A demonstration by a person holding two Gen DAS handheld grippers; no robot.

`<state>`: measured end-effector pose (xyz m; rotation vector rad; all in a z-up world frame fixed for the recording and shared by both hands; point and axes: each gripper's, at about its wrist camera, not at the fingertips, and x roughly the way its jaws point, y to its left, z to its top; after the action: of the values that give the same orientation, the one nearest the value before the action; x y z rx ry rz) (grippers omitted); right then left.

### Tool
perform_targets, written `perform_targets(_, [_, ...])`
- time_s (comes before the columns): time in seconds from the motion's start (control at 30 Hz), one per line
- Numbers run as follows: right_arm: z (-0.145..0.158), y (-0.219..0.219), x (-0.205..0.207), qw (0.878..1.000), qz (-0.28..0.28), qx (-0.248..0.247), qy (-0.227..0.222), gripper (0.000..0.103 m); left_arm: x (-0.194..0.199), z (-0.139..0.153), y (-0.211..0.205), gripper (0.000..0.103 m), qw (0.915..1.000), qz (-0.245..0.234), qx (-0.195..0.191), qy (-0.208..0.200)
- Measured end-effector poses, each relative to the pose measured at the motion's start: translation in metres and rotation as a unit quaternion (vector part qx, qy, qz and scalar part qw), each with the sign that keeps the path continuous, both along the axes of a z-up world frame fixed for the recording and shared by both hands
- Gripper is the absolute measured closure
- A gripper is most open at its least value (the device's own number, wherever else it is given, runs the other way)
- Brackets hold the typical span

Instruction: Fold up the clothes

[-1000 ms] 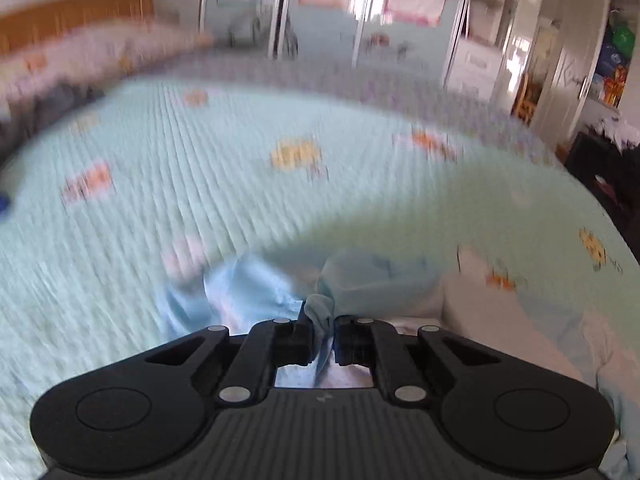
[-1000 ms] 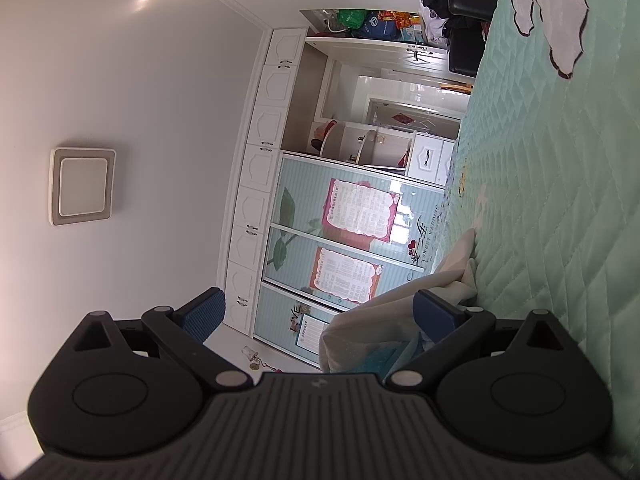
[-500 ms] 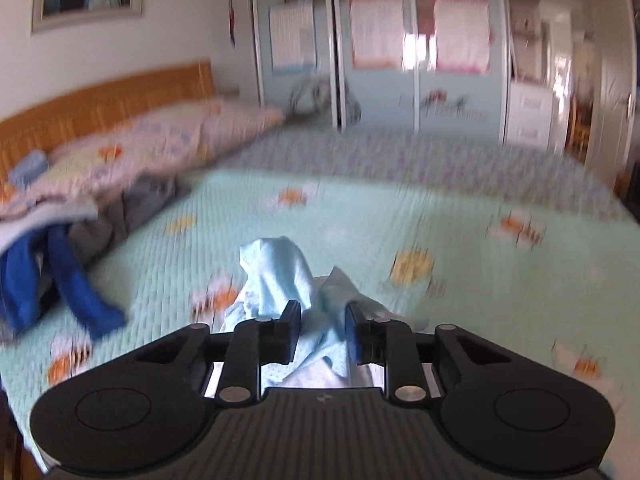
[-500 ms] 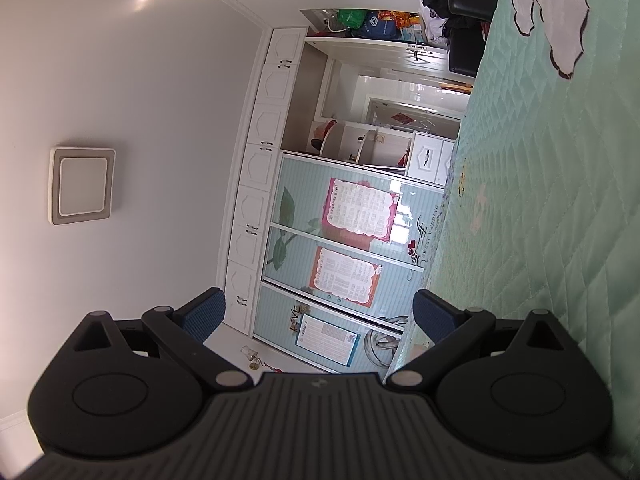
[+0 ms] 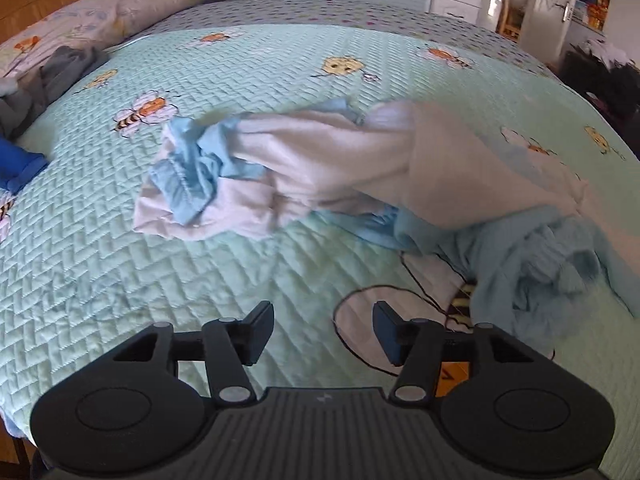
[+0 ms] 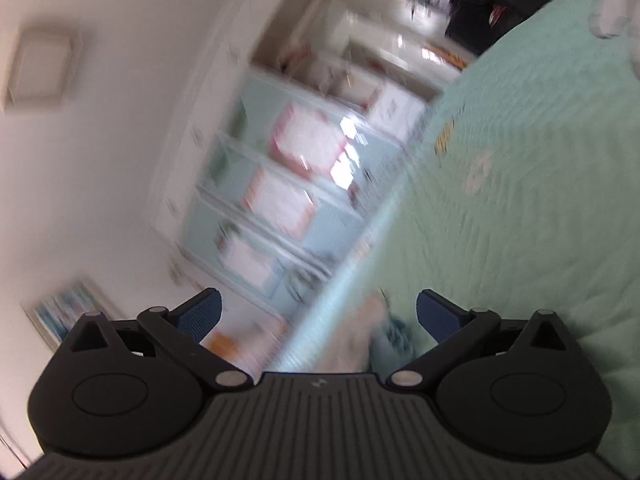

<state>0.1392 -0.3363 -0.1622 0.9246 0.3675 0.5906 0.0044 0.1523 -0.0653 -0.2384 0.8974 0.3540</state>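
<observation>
A crumpled garment [image 5: 304, 168], pale pink-white with light blue trim, lies on the mint quilted bedspread [image 5: 200, 264]. Its bunched blue end [image 5: 540, 280] trails to the right. My left gripper [image 5: 323, 334] is open and empty, just above the bedspread and short of the garment. My right gripper [image 6: 318, 314] is open and empty, tilted sideways at the bed's edge. Its view is blurred; a bit of pale and blue cloth [image 6: 376, 340] shows low between its fingers.
Pillows [image 5: 80, 24] and a heap of dark grey and blue clothes [image 5: 36, 92] lie at the left by the wooden headboard. Wardrobe doors [image 6: 280, 208] and white cabinets stand beyond the bed. A dark cabinet [image 5: 600, 80] stands to the right.
My left gripper has opened and let go of the blue cloth, which now lies ahead on the bed. My right gripper has swung round, so its view is blurred.
</observation>
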Motion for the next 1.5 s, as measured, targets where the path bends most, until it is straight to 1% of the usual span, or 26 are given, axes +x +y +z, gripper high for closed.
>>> perform_targets(0.03, [0.007, 0.011, 0.004, 0.999, 0.011, -0.034, 0.016, 0.000, -0.002, -0.002, -0.001, 0.045, 1.0000, -0.002, -0.008, 0.001])
perform_targets(0.1, [0.015, 0.030, 0.013, 0.995, 0.025, -0.082, 0.048, 0.000, 0.000, -0.006, -0.007, 0.045, 0.9997, -0.010, -0.022, 0.004])
perform_targets(0.17, [0.021, 0.049, 0.022, 0.990, 0.029, -0.118, 0.078, 0.000, -0.003, -0.009, -0.015, 0.044, 0.9996, -0.019, -0.020, 0.008])
perform_targets(0.23, [0.024, 0.066, 0.028, 0.983, 0.020, -0.152, 0.104, 0.000, -0.003, -0.010, -0.021, 0.040, 0.9994, -0.028, -0.018, 0.012])
perform_targets(0.3, [0.024, 0.080, 0.033, 0.976, 0.020, -0.183, 0.113, 0.000, -0.004, -0.012, -0.024, 0.036, 0.9992, -0.033, -0.016, 0.014])
perform_targets(0.4, [0.028, 0.101, 0.032, 0.965, 0.050, -0.236, 0.104, 0.001, -0.008, -0.012, -0.026, 0.031, 0.9992, -0.037, -0.005, 0.013])
perform_targets(0.47, [0.030, 0.113, 0.029, 0.958, 0.071, -0.261, 0.094, 0.036, -0.010, -0.013, -0.024, 0.028, 0.9993, -0.035, -0.003, 0.014])
perform_targets(0.5, [0.030, 0.119, 0.026, 0.953, 0.077, -0.276, 0.096, 0.071, -0.011, -0.014, -0.023, 0.028, 0.9993, -0.033, -0.003, 0.015])
perform_targets(0.53, [0.031, 0.125, 0.023, 0.948, 0.077, -0.293, 0.095, 0.089, -0.012, -0.015, -0.021, 0.028, 0.9993, -0.031, -0.006, 0.019])
perform_targets(0.63, [0.039, 0.146, 0.001, 0.933, 0.069, -0.348, 0.064, 0.089, -0.017, -0.016, -0.017, 0.026, 0.9994, -0.028, -0.008, 0.019])
perform_targets(0.77, [0.052, 0.160, -0.027, 0.921, 0.067, -0.382, 0.023, 0.091, -0.024, -0.017, -0.013, 0.025, 0.9996, -0.023, 0.006, 0.014])
perform_targets(0.83, [0.066, 0.165, -0.039, 0.912, 0.060, -0.405, -0.005, 0.091, -0.028, -0.017, -0.010, 0.025, 0.9997, -0.019, 0.011, 0.014])
perform_targets(0.87, [0.073, 0.164, -0.043, 0.911, 0.055, -0.408, -0.016, 0.091, -0.030, -0.016, -0.009, 0.025, 0.9997, -0.016, 0.014, 0.014])
perform_targets(0.93, [0.088, 0.155, -0.046, 0.914, 0.037, -0.403, -0.033, 0.092, -0.035, -0.013, -0.005, 0.024, 0.9997, -0.009, 0.018, 0.010])
perform_targets(0.97, [0.097, 0.148, -0.047, 0.914, 0.020, -0.404, -0.043, 0.092, -0.038, -0.012, -0.004, 0.024, 0.9998, -0.005, 0.020, 0.008])
perform_targets(1.03, [0.118, 0.132, -0.046, 0.906, -0.031, -0.418, -0.058, 0.097, -0.043, -0.010, -0.001, 0.022, 0.9998, 0.005, 0.019, 0.005])
perform_targets(1.1, [0.140, 0.109, -0.043, 0.899, -0.085, -0.424, -0.068, 0.098, -0.048, -0.008, -0.001, 0.022, 0.9998, 0.010, 0.018, 0.002])
perform_targets(1.2, [0.165, 0.074, -0.035, 0.888, -0.157, -0.426, -0.074, 0.098, -0.052, -0.005, -0.009, 0.022, 0.9991, 0.005, 0.042, 0.005])
perform_targets(1.3, [0.167, 0.050, -0.031, 0.878, -0.207, -0.429, -0.056, 0.098, -0.051, -0.001, -0.023, 0.019, 0.9975, -0.009, 0.069, 0.013])
perform_targets(1.33, [0.163, 0.044, -0.028, 0.877, -0.216, -0.427, -0.044, 0.097, -0.050, 0.000, -0.026, 0.018, 0.9973, -0.013, 0.070, 0.016])
perform_targets(1.37, [0.153, 0.038, -0.026, 0.881, -0.217, -0.420, -0.029, 0.097, -0.050, 0.002, -0.029, 0.018, 0.9974, -0.017, 0.068, 0.018])
perform_targets(1.4, [0.141, 0.032, -0.023, 0.890, -0.215, -0.403, -0.011, 0.091, -0.050, 0.004, -0.032, 0.018, 0.9976, -0.019, 0.064, 0.018])
perform_targets(1.43, [0.127, 0.025, -0.021, 0.904, -0.211, -0.372, 0.010, 0.083, -0.051, 0.007, -0.033, 0.018, 0.9978, -0.018, 0.062, 0.018])
perform_targets(1.47, [0.111, 0.017, -0.020, 0.922, -0.205, -0.328, 0.034, 0.073, -0.052, 0.011, -0.035, 0.018, 0.9979, -0.014, 0.061, 0.016])
perform_targets(1.5, [0.093, 0.009, -0.022, 0.939, -0.197, -0.276, 0.057, 0.048, -0.054, 0.016, -0.035, 0.017, 0.9980, -0.010, 0.061, 0.014])
